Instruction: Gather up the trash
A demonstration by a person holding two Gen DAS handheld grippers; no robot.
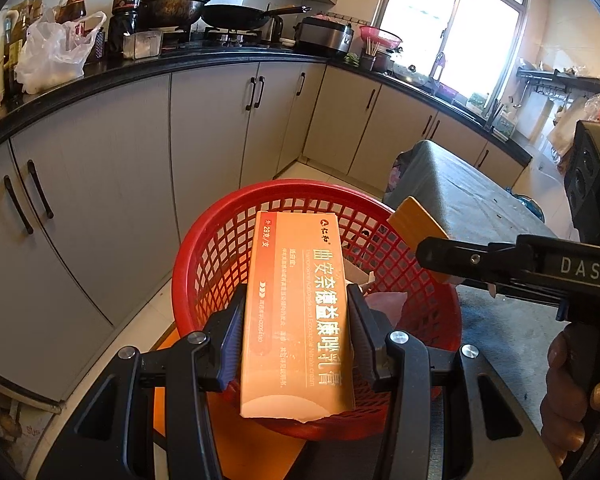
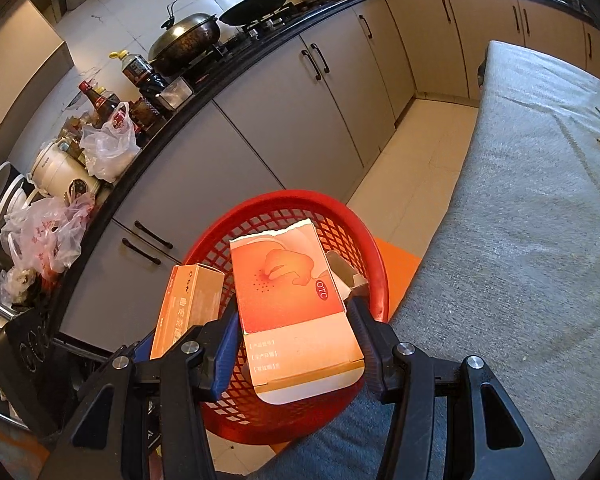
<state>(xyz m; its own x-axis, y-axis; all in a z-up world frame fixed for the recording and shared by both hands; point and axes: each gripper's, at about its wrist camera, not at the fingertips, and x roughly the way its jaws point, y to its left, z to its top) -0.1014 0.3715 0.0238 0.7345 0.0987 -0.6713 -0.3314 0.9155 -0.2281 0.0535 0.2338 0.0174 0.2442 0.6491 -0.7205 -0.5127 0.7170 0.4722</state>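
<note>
My left gripper (image 1: pixel 298 330) is shut on a long orange medicine carton (image 1: pixel 296 312) with Chinese print, held over the red mesh basket (image 1: pixel 220 252). My right gripper (image 2: pixel 292 344) is shut on a second orange carton (image 2: pixel 296 316) marked OTC, with a torn far end, also held over the red basket (image 2: pixel 364 248). In the left wrist view the right gripper (image 1: pixel 436 256) reaches in from the right with its carton (image 1: pixel 414 220) above the basket rim. In the right wrist view the left carton (image 2: pixel 188 304) shows at the left. Paper scraps (image 1: pixel 384 304) lie inside the basket.
A table with a grey cloth (image 2: pixel 532 220) stands to the right of the basket. A black counter (image 1: pixel 180 60) with grey cabinets (image 1: pixel 208 128) runs behind, carrying woks, bottles and plastic bags (image 1: pixel 56 52). An orange mat (image 2: pixel 396 268) lies under the basket on the tiled floor.
</note>
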